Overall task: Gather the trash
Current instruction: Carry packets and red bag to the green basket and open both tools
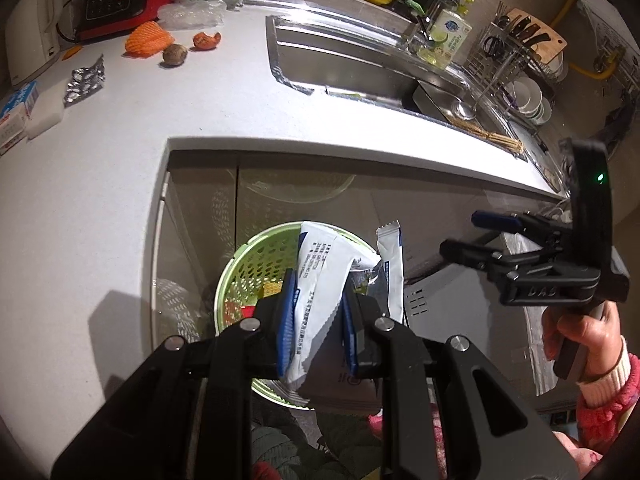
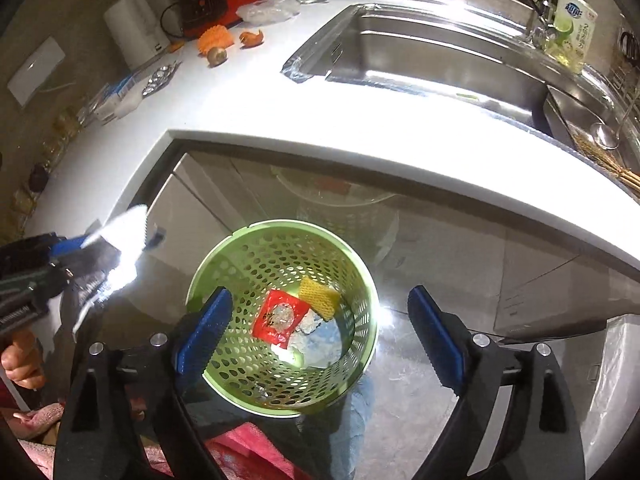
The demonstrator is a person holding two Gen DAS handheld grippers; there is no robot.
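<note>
Over the green basket point(image 1: 256, 256), left gripper point(image 1: 316, 320) pinches a white wrapper point(image 1: 320, 276) at its lower end: light, floppy, slippery foil. Right gripper point(image 2: 320, 328), at 3 o'clock, hangs wide, empty.

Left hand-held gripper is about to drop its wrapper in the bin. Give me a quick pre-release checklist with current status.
1. White wrapper pinched in the left hand-held gripper: ok.
2. Wrapper over the green basket: cannot tell; it overlaps the rim in the left wrist view but sits left of it in the right wrist view.
3. Basket has room: ok; only a red packet, a yellow piece and scraps at the bottom.
4. Right hand-held gripper open, empty: ok.
5. Trash left on the counter: not ok; foil blister and orange peel remain.
</note>
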